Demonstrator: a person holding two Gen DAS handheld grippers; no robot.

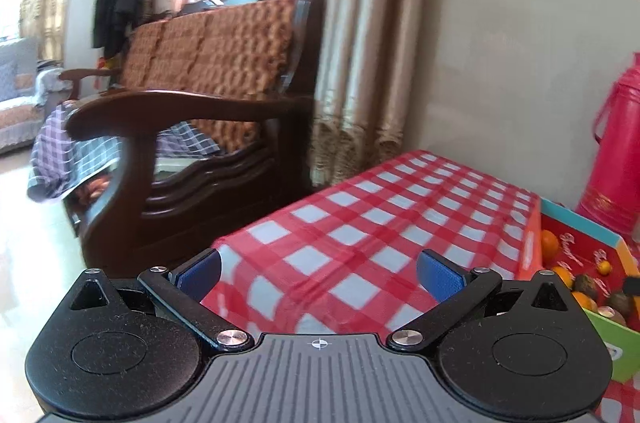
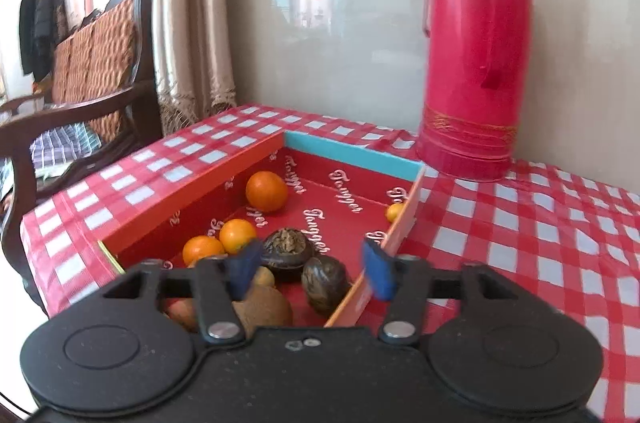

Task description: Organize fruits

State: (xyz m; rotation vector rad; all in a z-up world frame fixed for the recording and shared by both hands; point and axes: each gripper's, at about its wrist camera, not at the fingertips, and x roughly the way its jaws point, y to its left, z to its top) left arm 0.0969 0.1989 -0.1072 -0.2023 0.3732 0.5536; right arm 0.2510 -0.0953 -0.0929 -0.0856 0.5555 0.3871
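A shallow red cardboard box (image 2: 248, 163) lies on the red-and-white checked table. Inside are a large orange (image 2: 267, 191), two smaller oranges (image 2: 237, 235), a tiny one (image 2: 395, 211) by the right wall, two dark wrinkled fruits (image 2: 288, 247) and a brown fruit (image 2: 268, 311) at the near end. My right gripper (image 2: 311, 267) hovers open over the box's near end; nothing sits between its blue pads (image 2: 378, 271). In the left wrist view the box (image 1: 580, 227) is at the far right, and my left gripper (image 1: 320, 273) is open above bare tablecloth (image 1: 360, 223).
A tall red thermos flask (image 2: 474, 55) stands behind the box near the wall. A dark wooden sofa (image 1: 192, 127) with a brown cushion sits just beyond the table's left edge, curtains (image 1: 360, 63) behind it. Checked cloth spreads out right of the box.
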